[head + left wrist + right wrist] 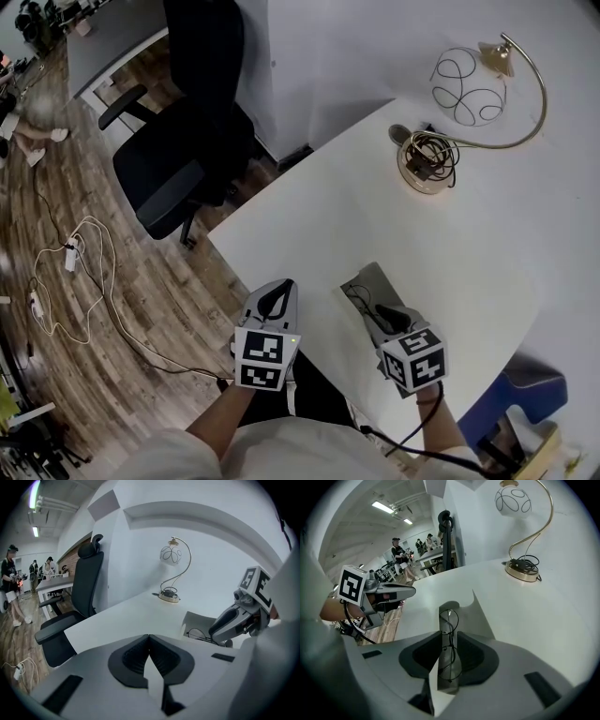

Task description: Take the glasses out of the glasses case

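The grey glasses case [377,278] lies open near the white table's front edge, its lid [477,613] raised. Thin black wire glasses [450,617] lie along its tray. My right gripper [449,638] is down over the case, its jaws drawn in close on the glasses frame. In the head view that gripper [382,315] covers the near half of the case, and the glasses [359,298] show just left of it. My left gripper [274,293] hovers at the table edge left of the case, jaws pressed together on nothing [149,637].
A gold gooseneck lamp [469,89] with a coiled cord at its base [427,157] stands at the back of the table [487,244]. A black office chair [183,150] and floor cables [84,253] are to the left. A blue object [516,394] sits at the lower right.
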A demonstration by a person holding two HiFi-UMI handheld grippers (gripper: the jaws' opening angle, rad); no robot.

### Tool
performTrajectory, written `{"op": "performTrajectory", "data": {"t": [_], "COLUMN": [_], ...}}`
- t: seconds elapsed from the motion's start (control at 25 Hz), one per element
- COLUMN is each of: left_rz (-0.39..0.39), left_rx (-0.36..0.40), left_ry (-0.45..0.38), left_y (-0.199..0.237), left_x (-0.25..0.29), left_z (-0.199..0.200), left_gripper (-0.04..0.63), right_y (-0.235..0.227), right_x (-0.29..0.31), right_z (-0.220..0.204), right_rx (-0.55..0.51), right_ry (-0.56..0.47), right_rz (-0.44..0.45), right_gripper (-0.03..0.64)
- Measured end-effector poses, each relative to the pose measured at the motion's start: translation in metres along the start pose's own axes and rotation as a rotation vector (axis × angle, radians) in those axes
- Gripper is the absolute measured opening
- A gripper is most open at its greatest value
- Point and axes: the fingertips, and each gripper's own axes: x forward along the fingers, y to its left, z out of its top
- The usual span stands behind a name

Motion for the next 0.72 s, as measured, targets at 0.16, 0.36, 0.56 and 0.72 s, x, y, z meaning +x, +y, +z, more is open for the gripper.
{"op": "performTrajectory", "data": {"t": [0.16, 0.36, 0.56, 0.72], "left_rz": [0.005, 0.01, 0.021, 0.026], "left_rx": [-0.009, -0.018, -0.028, -0.036], "left_ry": [0.002, 0.006, 0.011, 0.016], "left_y": [0.0, 0.0, 0.003, 0.005], "left_x": [0.001, 0.003, 0.003, 0.004], "left_z": [-0.002, -0.005, -0.008, -0.01], "left_gripper": [0.017, 0.017, 0.018, 0.017], "right_y": [-0.002, -0.004, -0.005, -0.004], "right_x": [0.004, 0.009, 0.013, 0.015], "right_z": [-0.002, -0.005, -0.005, -0.006], "right_rx": [-0.023, -0.04, -0.064, -0.069], "right_ry": [0.034, 0.071, 0.114, 0.146], "right_rz": [0.016, 0.033, 0.052, 0.074], "right_gripper": [0.114, 0.111, 0.092, 0.087]}}
